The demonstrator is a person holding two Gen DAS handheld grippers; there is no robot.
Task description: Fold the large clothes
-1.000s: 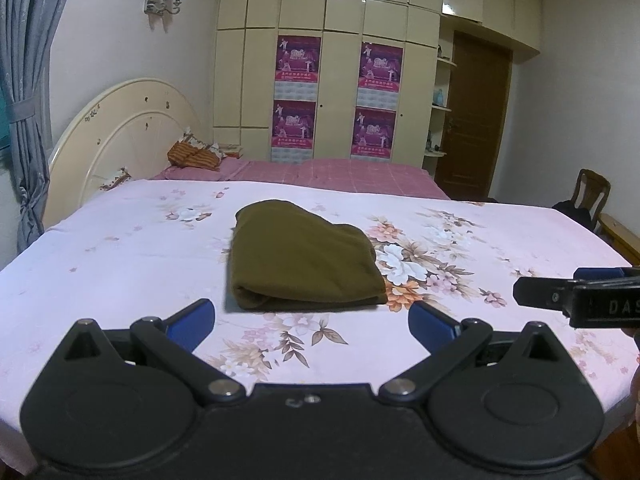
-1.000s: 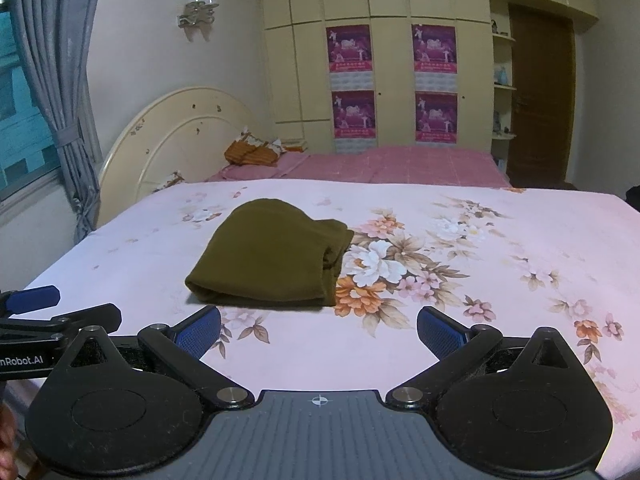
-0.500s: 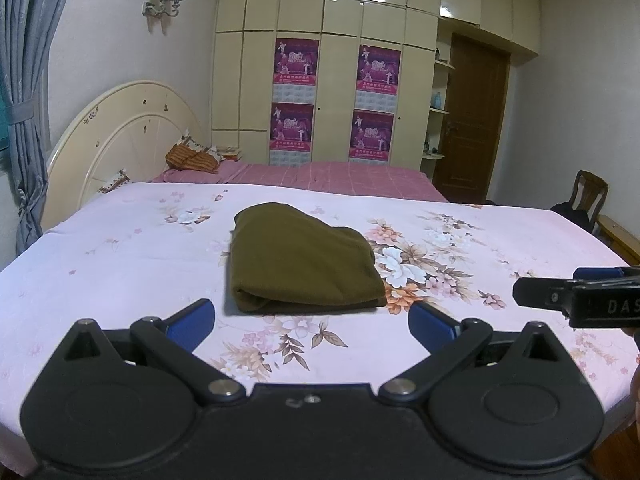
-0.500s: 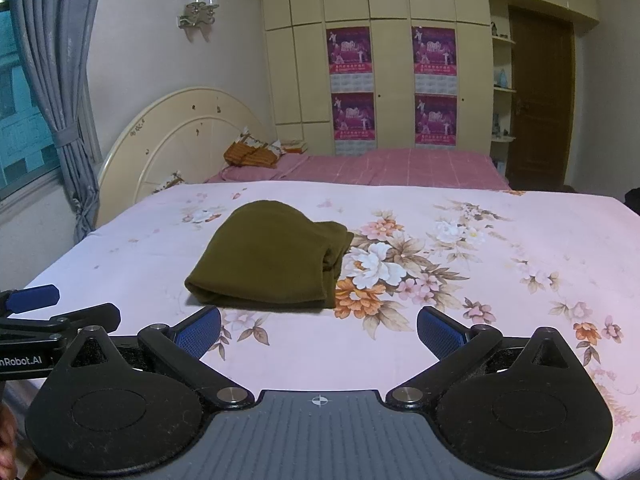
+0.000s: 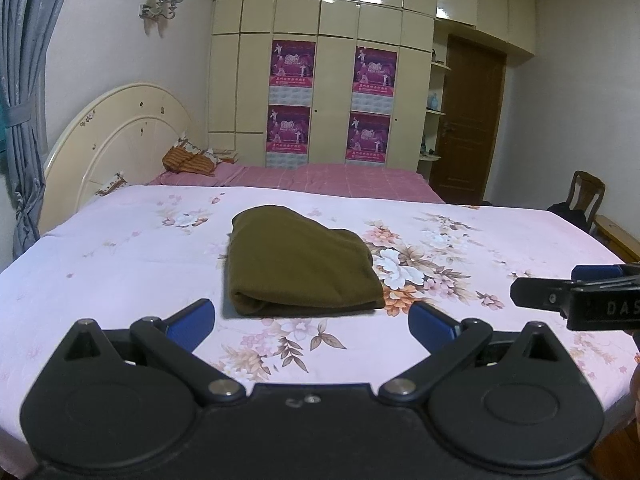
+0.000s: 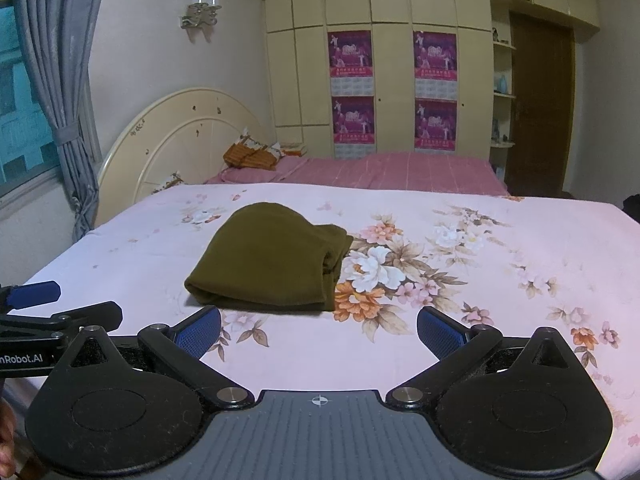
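An olive-brown garment (image 5: 298,264) lies folded into a compact stack on the floral pink bedsheet (image 5: 120,252); it also shows in the right wrist view (image 6: 272,264). My left gripper (image 5: 312,322) is open and empty, held back from the garment's near edge. My right gripper (image 6: 320,330) is open and empty, also short of the garment. The right gripper's side shows at the right edge of the left wrist view (image 5: 576,296); the left gripper's side shows at the left edge of the right wrist view (image 6: 48,316).
A cream headboard (image 5: 116,140) stands at the left. A second bed with a pink checked cover (image 5: 320,176) and a pillow (image 5: 188,158) lies behind. A wardrobe with posters (image 5: 332,100), a brown door (image 5: 472,120), a wooden chair (image 5: 586,196) and a grey curtain (image 5: 24,100) surround the bed.
Both grippers have drifted very slightly; the garment sits a touch lower in the left wrist view. The garment has not moved and both grippers stay open.
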